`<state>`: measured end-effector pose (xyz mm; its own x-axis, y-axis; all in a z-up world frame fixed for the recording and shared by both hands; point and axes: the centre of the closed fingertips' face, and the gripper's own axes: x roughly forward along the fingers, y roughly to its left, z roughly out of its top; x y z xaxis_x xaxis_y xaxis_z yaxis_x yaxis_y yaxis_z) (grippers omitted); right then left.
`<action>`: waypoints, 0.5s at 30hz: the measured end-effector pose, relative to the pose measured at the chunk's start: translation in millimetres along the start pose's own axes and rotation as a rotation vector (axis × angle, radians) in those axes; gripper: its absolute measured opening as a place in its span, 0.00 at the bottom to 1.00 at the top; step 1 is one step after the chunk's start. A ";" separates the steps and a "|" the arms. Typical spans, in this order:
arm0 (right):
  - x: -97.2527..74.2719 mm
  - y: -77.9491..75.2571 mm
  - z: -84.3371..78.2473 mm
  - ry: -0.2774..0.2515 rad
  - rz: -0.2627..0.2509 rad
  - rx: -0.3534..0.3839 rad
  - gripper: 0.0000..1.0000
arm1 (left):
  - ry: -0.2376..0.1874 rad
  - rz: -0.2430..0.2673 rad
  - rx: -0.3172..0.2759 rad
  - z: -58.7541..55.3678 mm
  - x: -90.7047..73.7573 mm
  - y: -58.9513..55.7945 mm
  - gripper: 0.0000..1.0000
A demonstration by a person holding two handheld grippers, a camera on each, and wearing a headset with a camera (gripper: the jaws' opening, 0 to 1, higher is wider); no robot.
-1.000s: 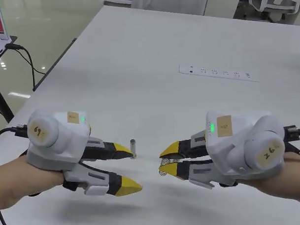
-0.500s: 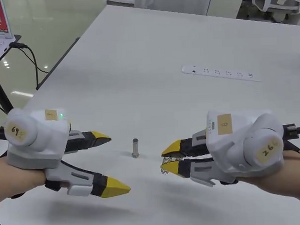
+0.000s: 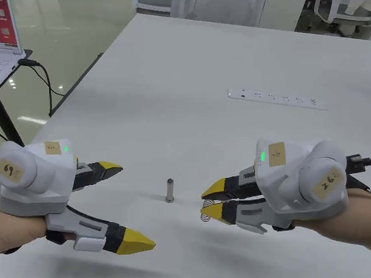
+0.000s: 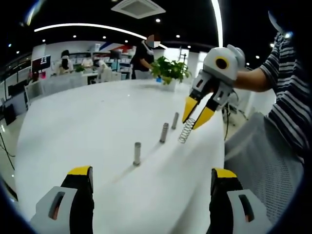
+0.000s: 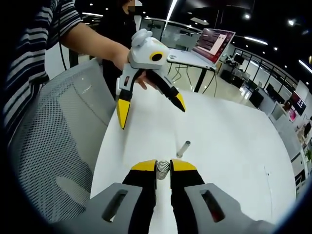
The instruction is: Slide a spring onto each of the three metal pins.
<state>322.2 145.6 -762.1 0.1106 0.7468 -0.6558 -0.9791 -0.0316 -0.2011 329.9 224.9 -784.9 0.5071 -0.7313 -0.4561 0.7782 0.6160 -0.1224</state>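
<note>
Spring [image 3: 204,211] clamped in right claw [image 3: 210,200]; metal pin [image 3: 169,191] upright on bench [image 3: 190,102] just ahead of its tips. Likely light, squashy: pinch end coils gently, bore free. Jaws of left claw [image 3: 132,205] wide apart, empty.

Head view: above the near edge of the desk [image 3: 189,72], looking forward and down, close.
Left gripper view: low over the desk, facing the right gripper [image 4: 192,122].
Right gripper view: low, facing the left gripper [image 5: 152,116].
Shared: pin [image 3: 169,190] mid-desk.

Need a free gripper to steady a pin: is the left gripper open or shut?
Open: the left gripper holds nothing, its yellow-tipped jaws wide apart.
</note>
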 end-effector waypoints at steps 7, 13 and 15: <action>3.4 -15.1 13.3 -0.019 0.005 0.012 0.07 | 0.003 0.015 -0.005 -2.2 -4.0 3.1 0.98; 10.7 -23.7 23.3 -0.022 0.014 0.005 0.07 | -0.003 0.021 -0.006 -0.2 -6.1 3.8 0.98; 12.2 -25.1 24.5 -0.019 0.014 0.000 0.07 | -0.003 0.022 -0.006 0.2 -6.9 4.2 0.98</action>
<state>343.9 171.8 -747.2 0.0935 0.7587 -0.6448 -0.9806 -0.0420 -0.1916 329.7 232.5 -782.1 0.5254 -0.7184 -0.4559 0.7644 0.6339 -0.1179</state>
